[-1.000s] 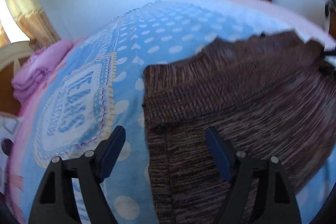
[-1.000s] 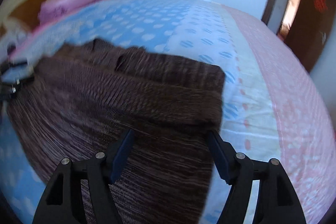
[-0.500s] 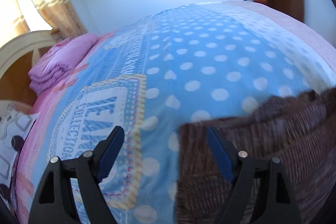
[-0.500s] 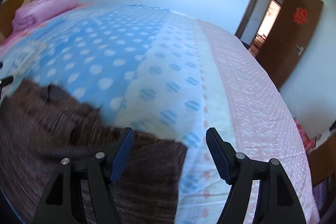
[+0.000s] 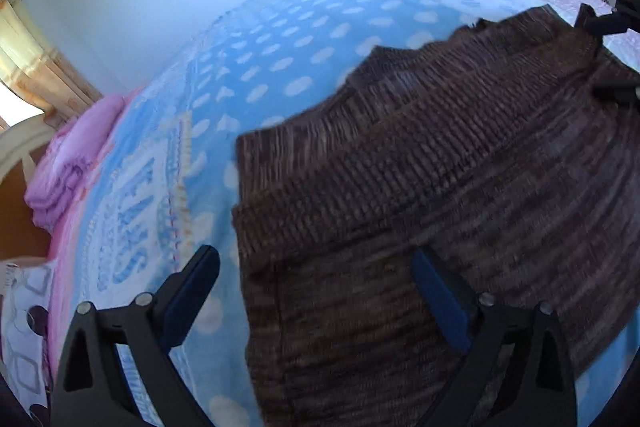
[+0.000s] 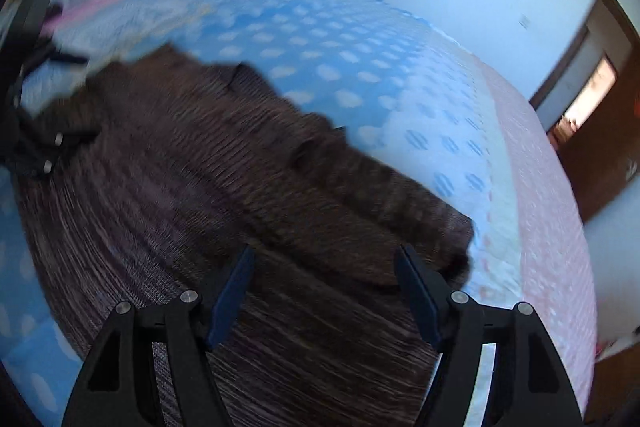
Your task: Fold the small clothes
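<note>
Left wrist view shows my left gripper (image 5: 316,291) back over the near left corner of the brown knitted garment (image 5: 420,219), its jaws wide apart and holding nothing. Half a second ago this camera pointed out across the bedspread (image 5: 288,67) with only the garment's edge at the bottom of the view; now the knit fills the right half again, much as it did a second ago. My right gripper (image 6: 324,287) has made the same swing: it looked off toward the door (image 6: 600,131) and the pink side of the bed, and now hovers over the garment's right end, jaws also spread and empty.

The garment lies flat on the bedspread, with a ribbed band folded over along its far side. Both views are smeared by motion, so finer creases are hard to read. The pink bedding (image 5: 68,163) sits well apart at the far left.

I judge that one fold is laid, and that both grippers are lining up over the two near corners for the next.
</note>
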A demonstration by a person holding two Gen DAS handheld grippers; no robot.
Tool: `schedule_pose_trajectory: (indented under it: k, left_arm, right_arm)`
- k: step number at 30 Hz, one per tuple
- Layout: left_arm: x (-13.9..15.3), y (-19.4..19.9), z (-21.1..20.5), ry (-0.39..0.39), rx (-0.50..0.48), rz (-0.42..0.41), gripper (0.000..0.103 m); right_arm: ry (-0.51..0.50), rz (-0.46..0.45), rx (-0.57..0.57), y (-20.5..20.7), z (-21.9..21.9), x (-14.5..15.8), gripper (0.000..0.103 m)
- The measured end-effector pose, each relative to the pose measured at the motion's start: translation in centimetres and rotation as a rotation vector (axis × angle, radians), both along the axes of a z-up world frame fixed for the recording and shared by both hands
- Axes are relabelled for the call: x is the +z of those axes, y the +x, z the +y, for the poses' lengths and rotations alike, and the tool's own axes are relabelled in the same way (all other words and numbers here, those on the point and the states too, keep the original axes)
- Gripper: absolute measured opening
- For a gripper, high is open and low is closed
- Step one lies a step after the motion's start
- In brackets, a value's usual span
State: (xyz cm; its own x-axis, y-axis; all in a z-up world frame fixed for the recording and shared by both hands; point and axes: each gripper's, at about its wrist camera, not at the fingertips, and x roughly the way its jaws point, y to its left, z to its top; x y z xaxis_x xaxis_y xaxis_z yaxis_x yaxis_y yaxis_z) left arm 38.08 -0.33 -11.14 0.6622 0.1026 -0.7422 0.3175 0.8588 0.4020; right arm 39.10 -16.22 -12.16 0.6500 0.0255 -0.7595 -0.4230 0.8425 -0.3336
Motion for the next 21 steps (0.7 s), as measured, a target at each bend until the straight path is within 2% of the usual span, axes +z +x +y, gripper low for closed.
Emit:
schedule_pose_trajectory:
  k: [2,5,6,8,10,13,14,18,21]
  left_arm:
    - [0.3,1.6,-0.8,0.037,0.024,-0.017,0.103]
    - [0.9,4.6,-1.8,0.151,0.081,-0.095,0.103]
    - [1.7,5.7,-1.9,0.150,0.098,-0.109,0.103]
    - [3.7,7.1,-1.5,0.107,0.121,-0.142,0.103]
    - [4.9,8.1,-0.9,0.103,0.155,-0.180,0.103]
    - [4.9,9.5,0.5,0.115,0.202,-0.154,0.103]
    - [4.7,9.6,1.1,0.110,0.223,-0.143,0.103]
    - [3.9,7.6,4.7,-0.005,0.282,-0.109,0.103]
    - [3.4,4.0,6.3,-0.082,0.291,-0.117,0.103]
  right_arm:
    - [-0.054,-0.025,0.001,0.5,0.9,-0.3,0.073]
    - [-0.148,-0.071,-0.034,3.6,1.5,0.4,0.073]
    - [-0.172,-0.095,-0.054,4.7,1.4,1.0,0.073]
    - [-0.155,-0.145,-0.090,6.4,1.0,3.3,0.073]
    - [-0.154,-0.201,-0.141,7.9,0.3,5.4,0.073]
    - [-0.171,-0.224,-0.185,8.9,-0.8,6.2,0.073]
    - [-0.164,-0.219,-0.193,8.7,-1.3,6.1,0.073]
    - [-0.070,-0.167,-0.208,6.7,-4.2,5.2,0.073]
    - [0.124,-0.089,-0.256,3.9,-8.5,4.5,0.073]
